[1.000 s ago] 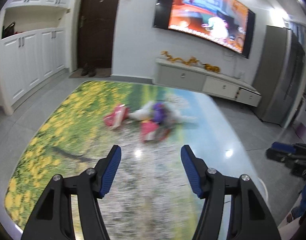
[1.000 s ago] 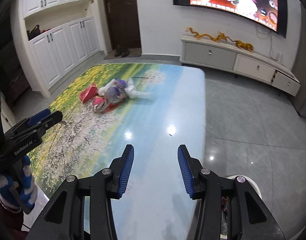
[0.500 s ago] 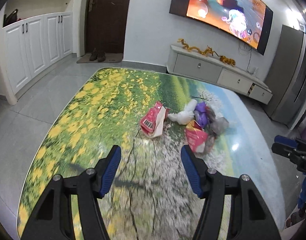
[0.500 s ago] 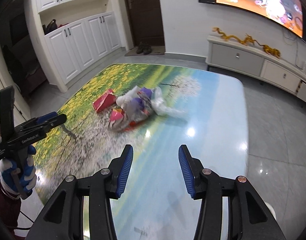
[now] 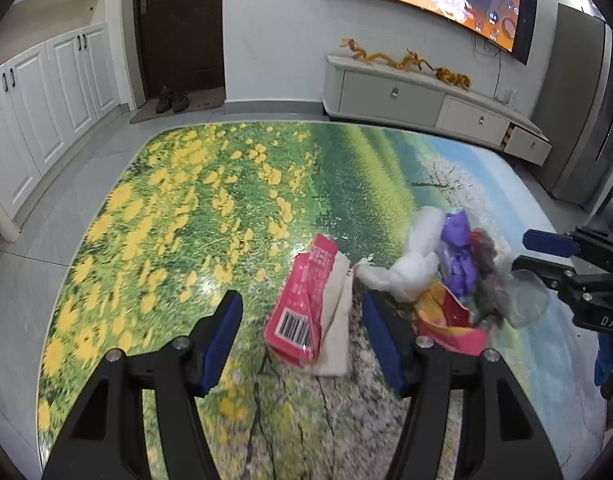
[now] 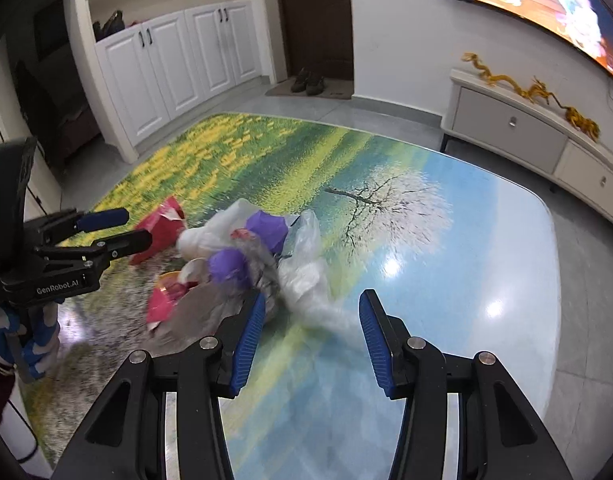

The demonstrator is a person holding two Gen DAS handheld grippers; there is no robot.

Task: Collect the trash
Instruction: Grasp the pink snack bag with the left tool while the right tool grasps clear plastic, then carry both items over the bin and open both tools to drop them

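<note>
Your left gripper [image 5: 298,328] is wide open and holds nothing. Your right gripper [image 6: 310,326] is likewise wide open and empty. Neither touches the trash.

The trash lies in a loose heap on the table [image 5: 194,208], on the printed meadow surface. Judge all of it light, soft and crushable; nothing looks fragile.

- The pink wrapper [image 5: 306,304], flattened with a barcode end, lies apart from the heap. It sits directly ahead of your left gripper, between the lines of its two fingers. Take it across the flat faces near the barcode end; thin film may slide on the glossy tabletop.
- The white plastic bag [image 6: 310,280] trails toward your right gripper, its tail lying just ahead of the open fingers. Pinch a bunched fold, not a single layer.
- The purple scraps [image 6: 262,228] and a red-and-yellow wrapper [image 5: 450,320] lie tangled together. Expect neighbouring pieces to lift with whichever you grip.

In the left wrist view, the heap lies between the two grippers.
</note>
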